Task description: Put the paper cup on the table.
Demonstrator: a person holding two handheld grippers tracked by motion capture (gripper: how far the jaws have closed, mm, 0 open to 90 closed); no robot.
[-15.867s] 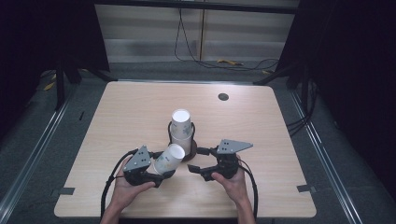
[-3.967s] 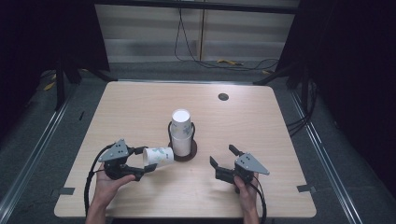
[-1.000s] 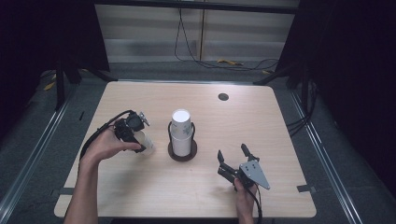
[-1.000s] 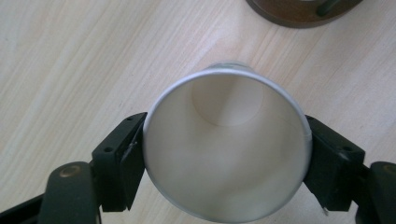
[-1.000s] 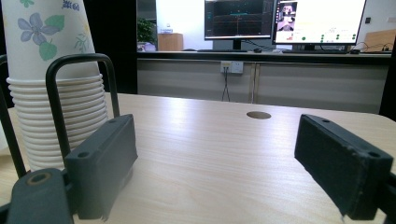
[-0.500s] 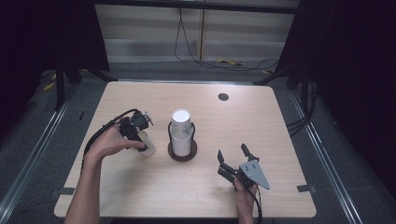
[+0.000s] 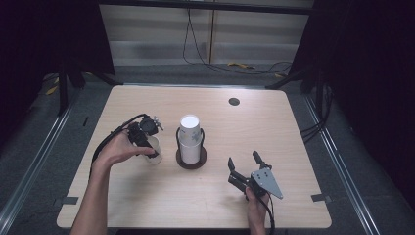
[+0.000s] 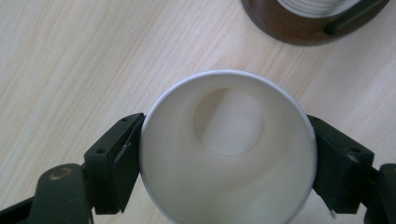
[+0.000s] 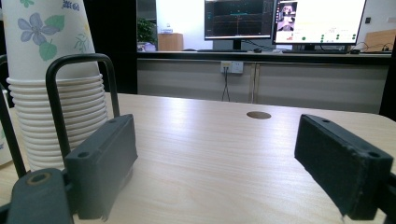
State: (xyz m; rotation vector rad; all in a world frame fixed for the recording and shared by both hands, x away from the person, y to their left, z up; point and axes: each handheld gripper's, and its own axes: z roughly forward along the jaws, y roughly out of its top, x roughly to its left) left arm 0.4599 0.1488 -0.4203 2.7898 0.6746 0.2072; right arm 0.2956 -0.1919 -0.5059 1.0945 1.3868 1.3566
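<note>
We see a single white paper cup [image 8: 228, 154] standing upright on the desk [image 7: 293, 132], mouth up, just left of the stack of cups [image 7: 192, 137] in its dark round holder [image 7: 191, 159]. From above along the left claw [image 8: 224, 163], the cup is plain white inside, with a thin rolled rim and a small round bottom. Its outer wall is hard to make out under the hand in the high view.

The left claw [image 7: 147, 142] comes down over this cup, a jaw on either side of the rim. Its jaws have just been opening with the cup between them; the left pad sits right at the cup wall and the right one close beside it, and we cannot tell whether either presses.

The stack's top cup shows a printed pattern of blue flowers and green leaves in the right gripper view.

The right claw [image 7: 247, 169] rests near the near right of the desk, jaws spread wide with nothing between them.
</note>
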